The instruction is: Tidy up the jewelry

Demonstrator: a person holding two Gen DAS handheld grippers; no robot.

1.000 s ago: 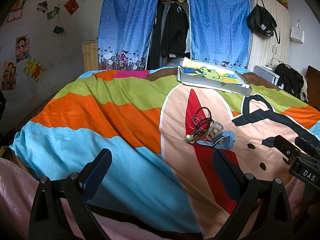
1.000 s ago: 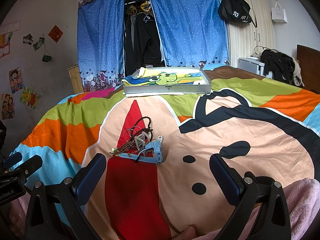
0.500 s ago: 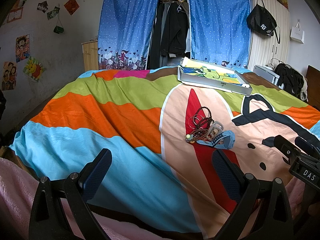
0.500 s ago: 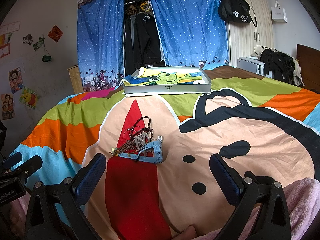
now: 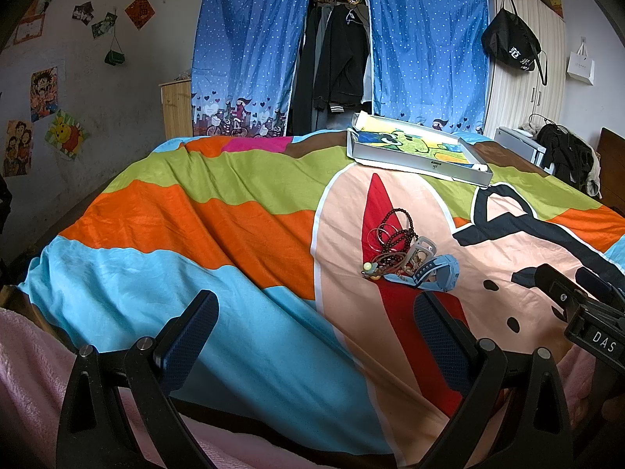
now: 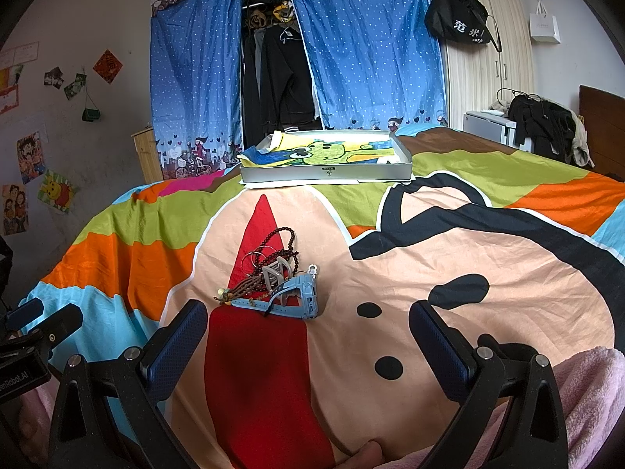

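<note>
So: both grippers low at frame bottom, jaws wide, holding nothing.
Left gripper & right gripper hover over striped cartoon-print bed cover. Tangled jewelry pile w/ dark bead strands, thin metal rings, light-blue watch sits frame centre on red patch. Shallow grey rectangular tray w/ cartoon liner lies well beyond, upper centre.
</note>
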